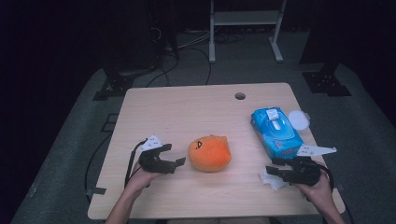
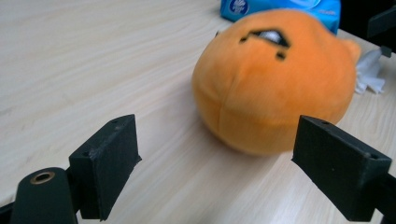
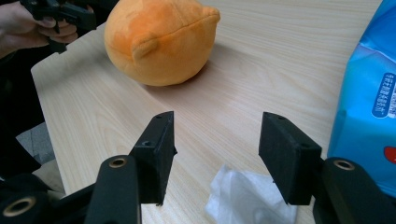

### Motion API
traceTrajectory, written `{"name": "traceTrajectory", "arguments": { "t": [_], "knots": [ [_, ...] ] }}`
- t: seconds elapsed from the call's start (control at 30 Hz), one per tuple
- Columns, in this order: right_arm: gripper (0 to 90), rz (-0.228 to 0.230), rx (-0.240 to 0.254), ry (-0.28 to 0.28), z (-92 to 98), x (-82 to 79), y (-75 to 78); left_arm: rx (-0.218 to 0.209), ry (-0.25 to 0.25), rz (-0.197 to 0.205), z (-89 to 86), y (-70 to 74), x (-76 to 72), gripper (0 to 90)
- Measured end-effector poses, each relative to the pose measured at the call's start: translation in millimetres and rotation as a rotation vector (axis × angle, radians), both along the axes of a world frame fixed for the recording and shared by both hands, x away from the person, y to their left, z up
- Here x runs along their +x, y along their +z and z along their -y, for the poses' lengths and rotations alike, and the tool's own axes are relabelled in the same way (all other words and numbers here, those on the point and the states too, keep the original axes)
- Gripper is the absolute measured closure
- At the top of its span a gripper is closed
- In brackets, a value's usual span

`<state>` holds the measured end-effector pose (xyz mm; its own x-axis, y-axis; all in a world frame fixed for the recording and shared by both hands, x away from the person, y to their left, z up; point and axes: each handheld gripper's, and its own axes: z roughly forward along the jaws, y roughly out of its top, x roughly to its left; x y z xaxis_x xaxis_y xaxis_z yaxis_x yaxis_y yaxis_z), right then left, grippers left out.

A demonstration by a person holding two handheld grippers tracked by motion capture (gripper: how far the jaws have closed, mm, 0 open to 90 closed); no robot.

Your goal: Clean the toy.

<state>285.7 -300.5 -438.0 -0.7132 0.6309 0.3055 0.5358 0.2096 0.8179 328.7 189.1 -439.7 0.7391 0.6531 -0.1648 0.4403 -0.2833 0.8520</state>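
Plush toy: an orange, rounded plush toy (image 1: 209, 153) sits on the surface (image 1: 187, 112), near the front edge and roughly midway between the two hands; small stitched face marks on its upper left side as the high view has it.
Long axis: slightly wider than deep, running left to right across the surface, with a small ear bump at its right end.
Left hand-held gripper: the left hand-held gripper (image 1: 173, 156) lies just left of the toy, jaws pointing at it, released and apart, nothing between them; a narrow strip of bare surface separates the tips from the plush. In the left gripper view the toy (image 2: 271, 84) stands ahead and a little right of centre.
Key relation: toy lies directly along the left jaws' line, and this hand is the nearer one; my judgement is that a short push forward would bring the pads around its left flank.
Right hand-held gripper: the right hand-held gripper (image 1: 273, 171) rests well to the right of the toy, jaws released over a crumpled white tissue (image 3: 247, 198), not pinching it.
Further out: blue wipes pack (image 1: 275, 132) behind the right hand, with a white round lid (image 1: 299, 120) beside it.
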Motion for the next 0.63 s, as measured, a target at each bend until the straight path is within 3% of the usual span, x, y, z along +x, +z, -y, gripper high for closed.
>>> {"name": "traceTrajectory", "arguments": {
  "t": [0.2, 0.27, 0.5, 0.63],
  "knots": [
    [43.6, 0.0, -0.003, 0.001, -1.7, -0.2, -1.4, -0.028, 0.023, -0.027, -11.4, -11.4, -6.1, 12.2],
    [43.2, -0.001, 0.008, 0.0, -2.4, -1.0, -1.3, 0.003, 0.031, -0.015, -12.8, -13.4, -7.6, 12.1],
    [42.7, -0.003, -0.003, 0.007, -3.4, -4.1, -4.1, 0.041, 0.044, -0.017, -17.1, -21.3, -8.1, 11.2],
    [42.1, -0.005, -0.008, 0.005, -3.1, -3.6, -4.8, 0.04, 0.063, -0.026, -20.5, -24.3, -6.4, 10.4]
  ]
}}
